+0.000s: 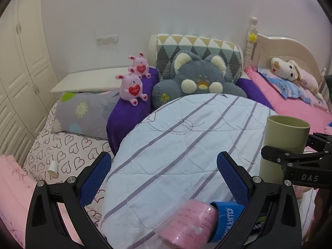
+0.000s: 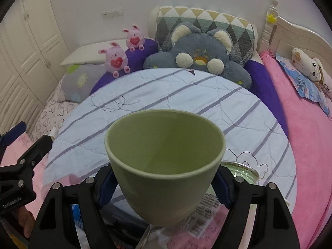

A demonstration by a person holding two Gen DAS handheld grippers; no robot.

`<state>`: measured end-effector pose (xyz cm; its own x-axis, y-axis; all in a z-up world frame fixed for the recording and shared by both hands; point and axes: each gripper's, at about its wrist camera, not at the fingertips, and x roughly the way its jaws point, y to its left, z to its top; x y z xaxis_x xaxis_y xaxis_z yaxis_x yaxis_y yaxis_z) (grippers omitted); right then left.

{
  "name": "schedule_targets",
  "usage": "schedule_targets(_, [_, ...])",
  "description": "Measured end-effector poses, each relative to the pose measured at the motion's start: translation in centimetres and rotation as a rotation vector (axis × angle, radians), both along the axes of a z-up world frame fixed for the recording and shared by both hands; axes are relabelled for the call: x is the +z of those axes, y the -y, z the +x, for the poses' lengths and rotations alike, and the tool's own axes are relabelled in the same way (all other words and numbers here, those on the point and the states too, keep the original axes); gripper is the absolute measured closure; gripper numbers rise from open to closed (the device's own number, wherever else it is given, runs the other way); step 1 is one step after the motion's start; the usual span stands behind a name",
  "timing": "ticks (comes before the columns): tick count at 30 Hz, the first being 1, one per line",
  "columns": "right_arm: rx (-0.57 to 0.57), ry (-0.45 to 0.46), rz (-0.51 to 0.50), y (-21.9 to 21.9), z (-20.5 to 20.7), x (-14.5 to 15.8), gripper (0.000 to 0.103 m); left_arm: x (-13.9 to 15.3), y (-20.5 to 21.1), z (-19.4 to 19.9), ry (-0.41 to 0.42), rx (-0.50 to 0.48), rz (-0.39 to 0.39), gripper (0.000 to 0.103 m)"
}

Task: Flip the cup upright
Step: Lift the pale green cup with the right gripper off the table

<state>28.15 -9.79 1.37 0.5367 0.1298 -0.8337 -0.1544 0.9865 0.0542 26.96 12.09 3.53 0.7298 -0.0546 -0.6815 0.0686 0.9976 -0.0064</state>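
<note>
The right tool grips the green cup by its sides, mouth up, above the striped quilt; in the left wrist view the cup stands upright at right, while the left tool spreads wide, holding nothing

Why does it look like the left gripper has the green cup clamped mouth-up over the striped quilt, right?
Wrong gripper. The right gripper has the green cup clamped mouth-up over the striped quilt, as the right wrist view shows. In the left wrist view the left gripper has its jaws spread with nothing between them, and the cup sits off to its right.
</note>
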Motion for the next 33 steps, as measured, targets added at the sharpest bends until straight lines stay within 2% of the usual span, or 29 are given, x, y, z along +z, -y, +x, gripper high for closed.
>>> schedule_targets(7, [0.012, 0.024, 0.014, 1.7, -3.7, 1.9, 0.024, 1.1, 1.4, -2.7, 0.022, -0.012, -0.001, 0.000])
schedule_targets(13, [0.025, 0.045, 0.048, 3.5, -6.9, 2.5, 0.024, 1.7, 3.8, -6.6, 0.059, -0.064, 0.000, 0.000])
schedule_targets(20, [0.046, 0.033, 0.094, 5.0, -11.1, 1.8, 0.024, 0.7, 5.9, -11.4, 0.065, -0.098, 0.014, 0.000])
schedule_targets(24, [0.050, 0.043, 0.068, 4.8, -13.7, 1.4, 0.024, -0.1, 5.7, -13.9, 0.066, -0.101, -0.007, 0.000])
schedule_targets(28, [0.072, -0.002, 0.106, 4.7, -15.9, 0.2, 0.024, -1.5, 5.5, -15.6, 0.043, -0.100, -0.021, 0.000])
schedule_targets(33, [0.059, -0.104, 0.114, 4.0, -16.2, -2.6, 0.024, -3.5, 5.6, -16.7, 0.010, -0.114, -0.012, 0.000])
